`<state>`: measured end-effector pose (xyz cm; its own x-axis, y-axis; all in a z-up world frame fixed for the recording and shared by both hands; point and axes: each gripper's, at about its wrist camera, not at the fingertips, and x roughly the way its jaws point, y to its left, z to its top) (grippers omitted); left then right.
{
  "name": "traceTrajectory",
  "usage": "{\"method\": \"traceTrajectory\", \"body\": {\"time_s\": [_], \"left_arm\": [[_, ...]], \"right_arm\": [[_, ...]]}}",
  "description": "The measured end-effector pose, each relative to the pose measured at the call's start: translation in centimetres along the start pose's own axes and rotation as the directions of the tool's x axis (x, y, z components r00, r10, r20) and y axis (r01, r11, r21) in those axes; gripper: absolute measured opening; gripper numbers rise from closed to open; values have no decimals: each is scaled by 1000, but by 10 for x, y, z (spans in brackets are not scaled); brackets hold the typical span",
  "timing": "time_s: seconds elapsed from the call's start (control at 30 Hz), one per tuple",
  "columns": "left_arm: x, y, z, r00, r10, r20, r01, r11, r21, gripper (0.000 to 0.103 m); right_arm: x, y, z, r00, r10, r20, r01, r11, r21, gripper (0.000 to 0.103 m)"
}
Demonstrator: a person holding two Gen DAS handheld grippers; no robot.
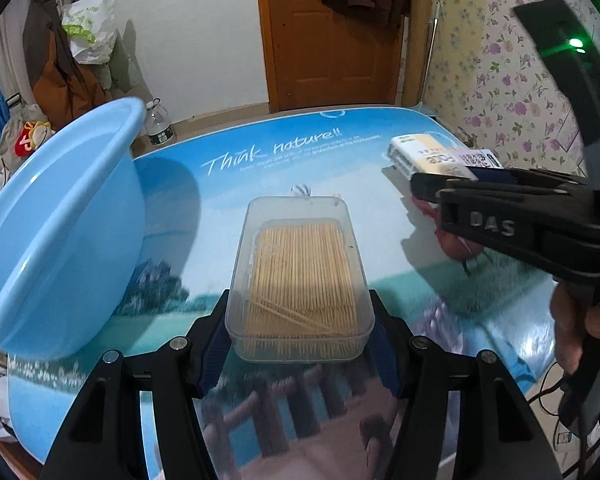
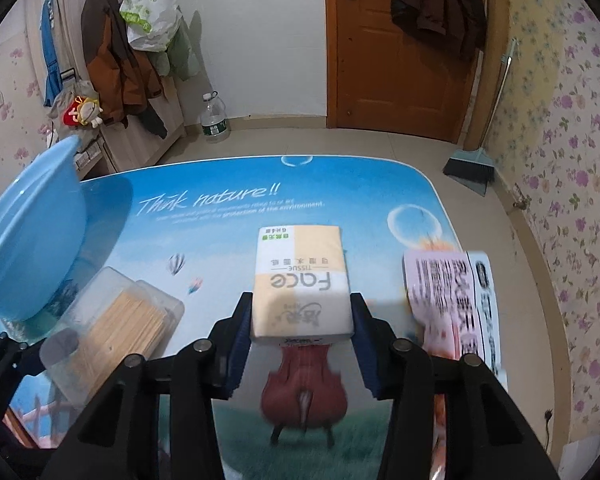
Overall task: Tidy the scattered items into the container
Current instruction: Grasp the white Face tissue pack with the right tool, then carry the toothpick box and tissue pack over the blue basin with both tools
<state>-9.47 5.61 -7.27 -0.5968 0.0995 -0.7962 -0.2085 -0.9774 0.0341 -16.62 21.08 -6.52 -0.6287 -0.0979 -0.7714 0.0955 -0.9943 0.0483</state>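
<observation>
While both claws carry their loads above the printed worktop [image 2: 340, 192], the risks lie in the grips and the crowding. The left claw [image 1: 298, 344] is clamped on the near end of a clear toothpick box [image 1: 298, 280], with most of the box reaching out beyond the pads; a jolt could make it pivot down or slip free, and if the lid pops the toothpicks would scatter. The right claw [image 2: 300, 340] is clamped on a Face tissue pack [image 2: 300, 284], also by its near end, and the soft pack could sag or squeeze out. The blue basin [image 1: 60, 232] stands at the left, just beside the toothpick box, and looks tipped toward the worktop, so a knock on its rim might shove or upset it. A pink printed packet [image 2: 452, 308] lies right of the tissue pack. The two claws sit close together and could collide heading for the basin.
</observation>
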Motion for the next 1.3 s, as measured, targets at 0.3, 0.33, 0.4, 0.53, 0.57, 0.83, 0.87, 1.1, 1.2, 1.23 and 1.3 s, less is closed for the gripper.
{"method": "traceTrajectory", "body": {"time_s": [0.3, 0.33, 0.4, 0.53, 0.57, 0.83, 0.87, 1.1, 1.2, 1.23, 1.3], "left_arm": [[-22, 6, -28, 1000, -10, 7, 10, 1000, -9, 60], [-25, 7, -32, 1000, -10, 7, 10, 1000, -10, 60], [-28, 9, -36, 1000, -8, 9, 8, 1000, -12, 60], [-35, 15, -44, 1000, -1, 13, 1, 1000, -24, 60], [-36, 18, -46, 1000, 0, 14, 0, 1000, -28, 60], [-56, 29, -56, 999, 5, 43, -3, 999, -37, 60], [-58, 30, -58, 999, 7, 46, -5, 999, -38, 60], [-67, 38, -65, 999, 7, 49, -4, 998, -55, 60], [-72, 41, -66, 998, 7, 57, -4, 998, -63, 60], [-74, 42, -66, 998, 8, 61, -4, 998, -65, 60], [-78, 44, -65, 998, 12, 69, -7, 998, -70, 60]], "right_arm": [[-33, 8, -30, 1000, 11, 18, -12, 999, 40, 47], [-38, 10, -36, 1000, 8, 19, -9, 999, 39, 47], [-44, 15, -45, 1000, 3, 23, -4, 999, 39, 47], [-63, 21, -59, 999, 0, 41, -2, 999, 40, 47], [-68, 22, -62, 999, -4, 48, 2, 999, 37, 47], [-89, 34, -77, 998, 13, 61, -15, 999, 31, 47], [-90, 36, -78, 998, 15, 60, -17, 999, 32, 47], [-98, 45, -84, 997, 35, 67, -38, 998, 43, 47], [-107, 49, -84, 996, 44, 82, -48, 998, 44, 47], [-110, 49, -83, 995, 48, 88, -52, 998, 47, 47], [-115, 50, -82, 993, 53, 101, -59, 997, 49, 47]]}}
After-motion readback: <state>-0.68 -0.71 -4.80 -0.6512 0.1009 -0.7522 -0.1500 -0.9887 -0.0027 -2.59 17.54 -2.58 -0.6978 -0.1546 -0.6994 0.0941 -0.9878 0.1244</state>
